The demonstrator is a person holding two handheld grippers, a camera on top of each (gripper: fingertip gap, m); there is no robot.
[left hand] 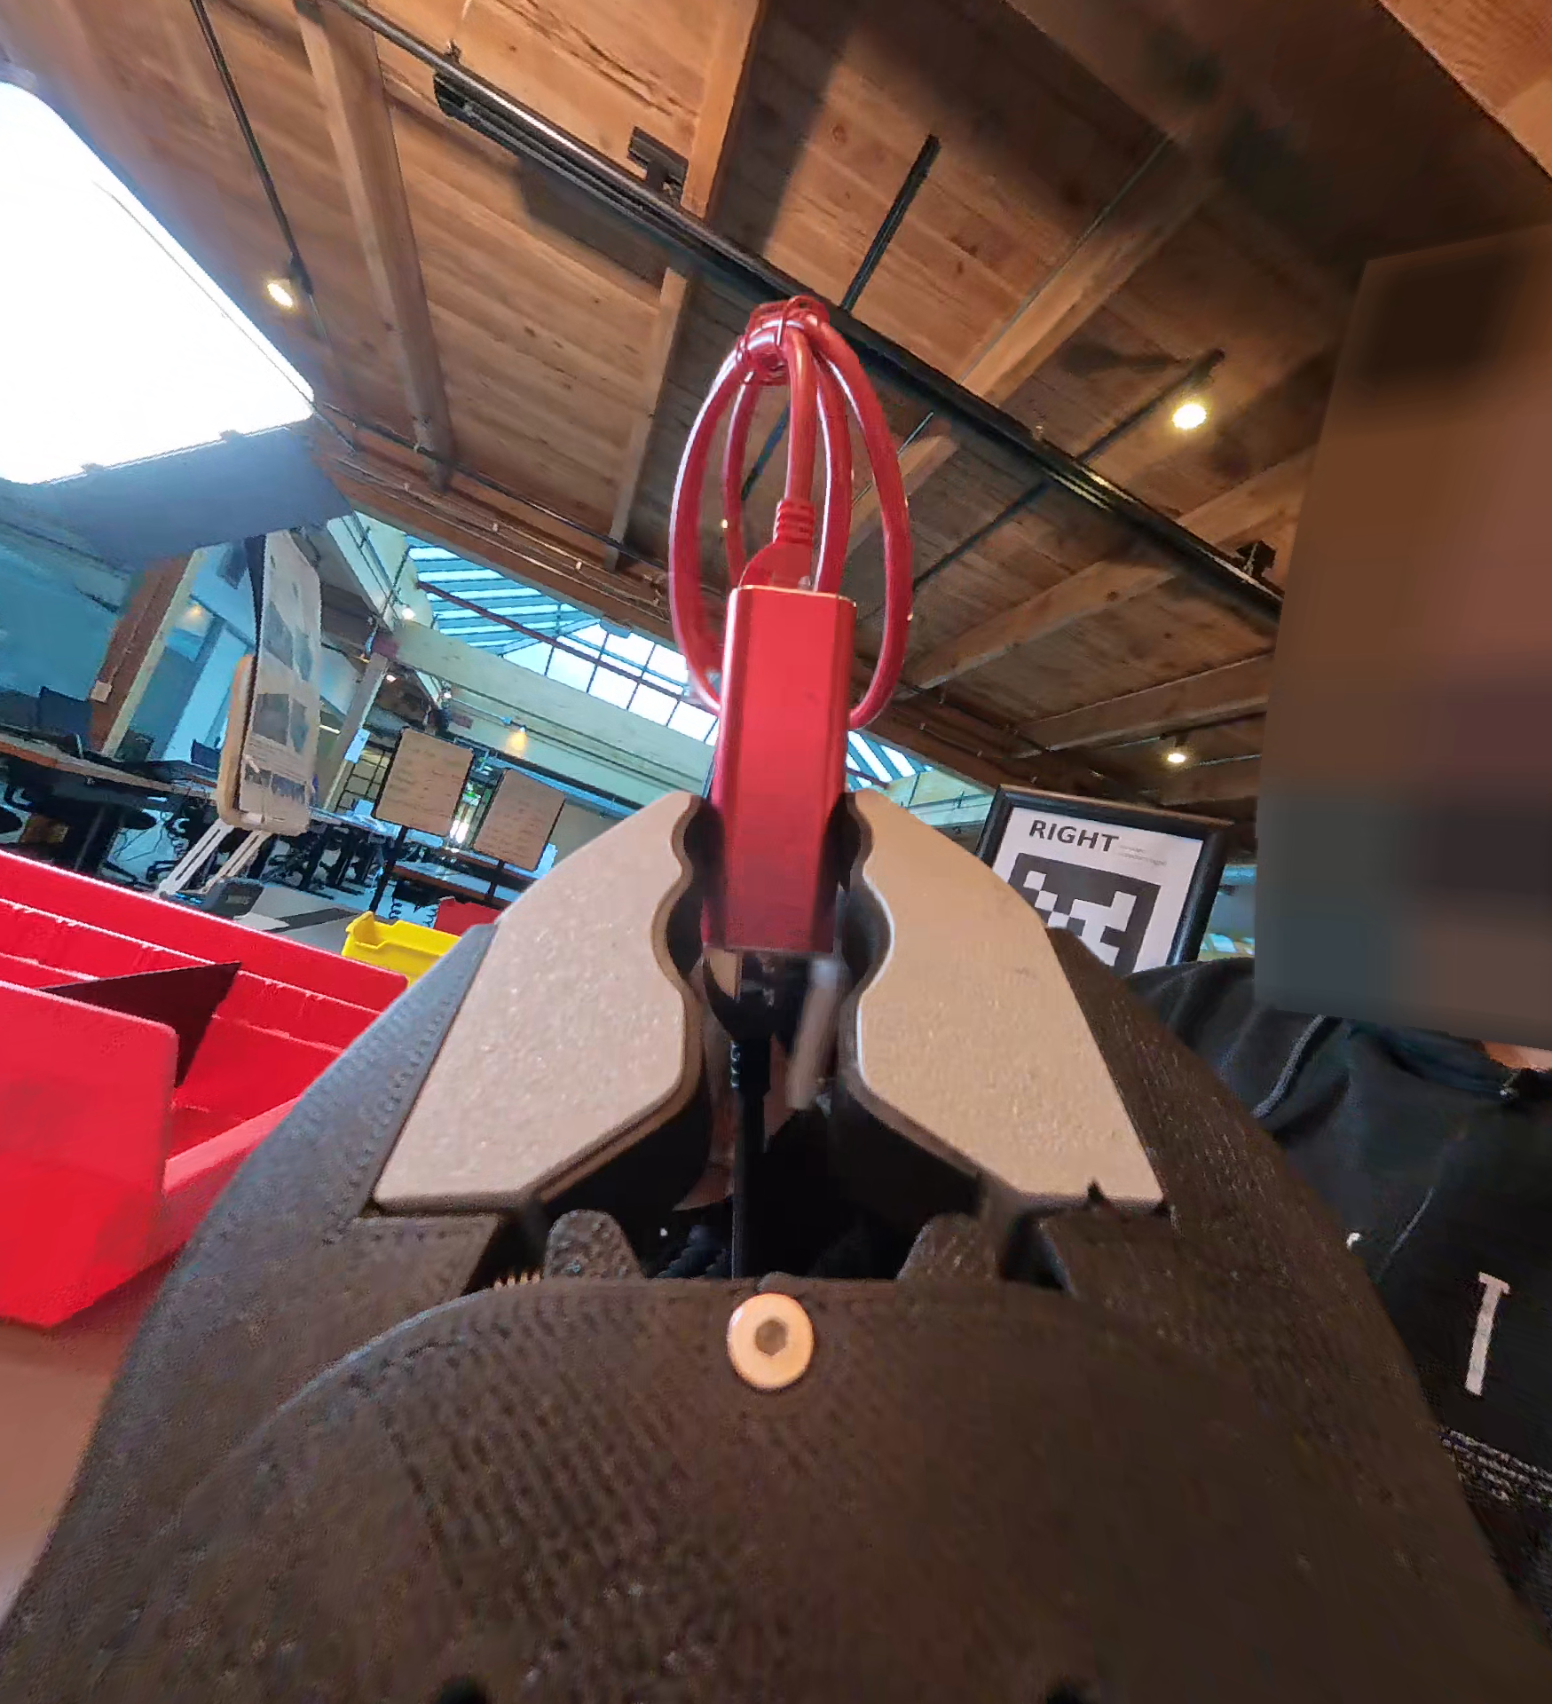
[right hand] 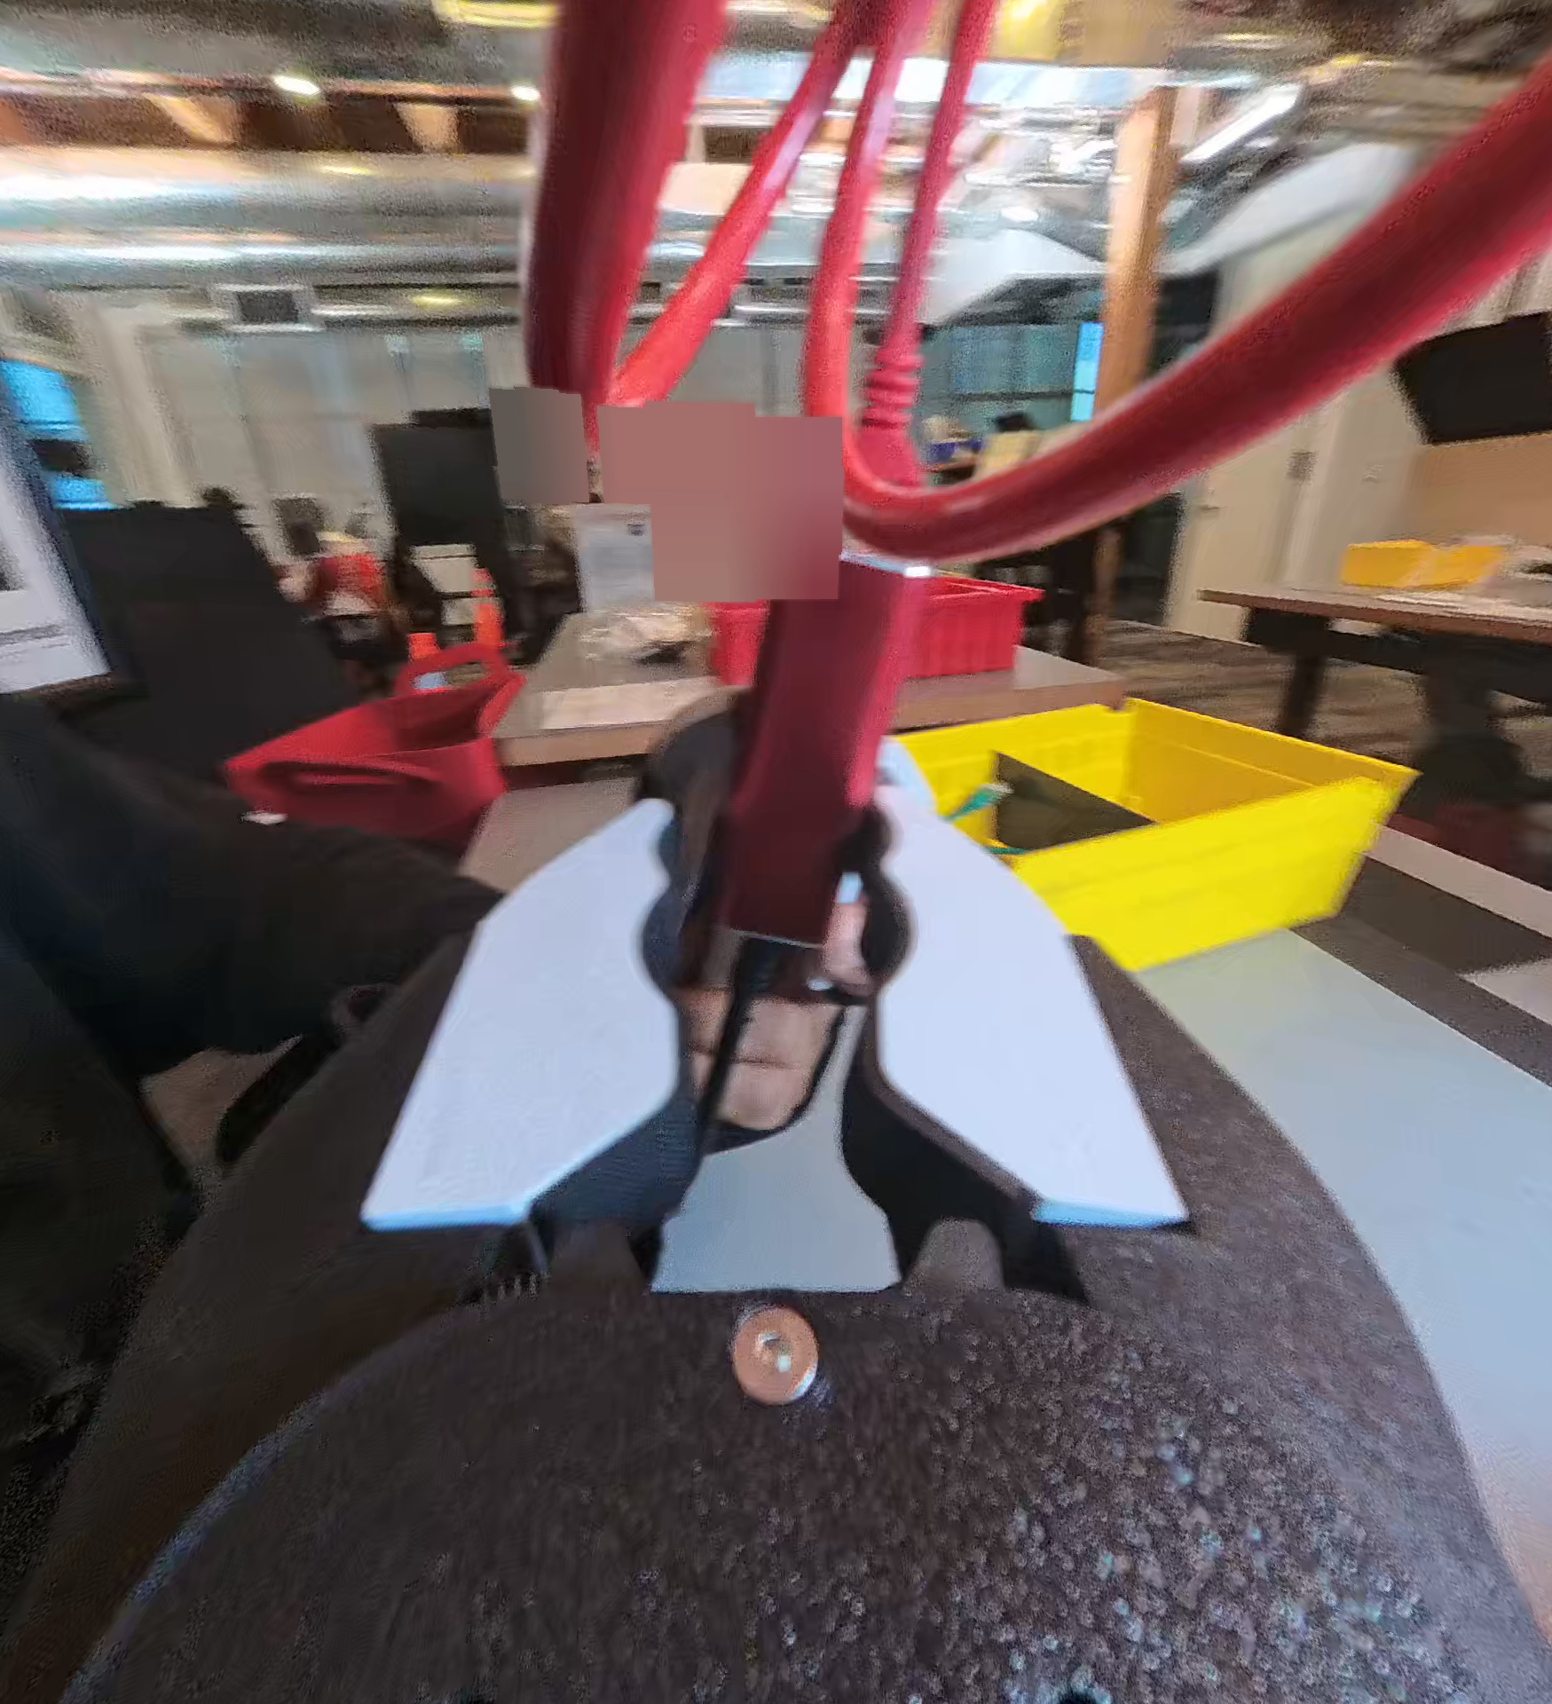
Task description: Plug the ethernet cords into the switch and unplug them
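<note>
Red metal switch [left hand: 776, 765] stands upright, clamped in my left gripper [left hand: 772, 885]; its cord [left hand: 790, 461] is plugged on top, straight above. My right gripper [right hand: 776, 867] brackets the switch; contact unclear.

Left gripper [left hand: 774, 885]: pointed steeply upward toward the ceiling; grey fingers [left hand: 569, 1005] closed in against a red box-shaped adapter [left hand: 781, 765], which stands upright between them.
Right gripper [right hand: 776, 876]: tilted upward; pale fingers [right hand: 541, 1023] flank the lower end of the same kind of red body [right hand: 813, 756]; contact on both sides unclear through blur.
Person's hand [right hand: 767, 1060]: bare fingers visible behind the gap between the right gripper's fingers.
</note>
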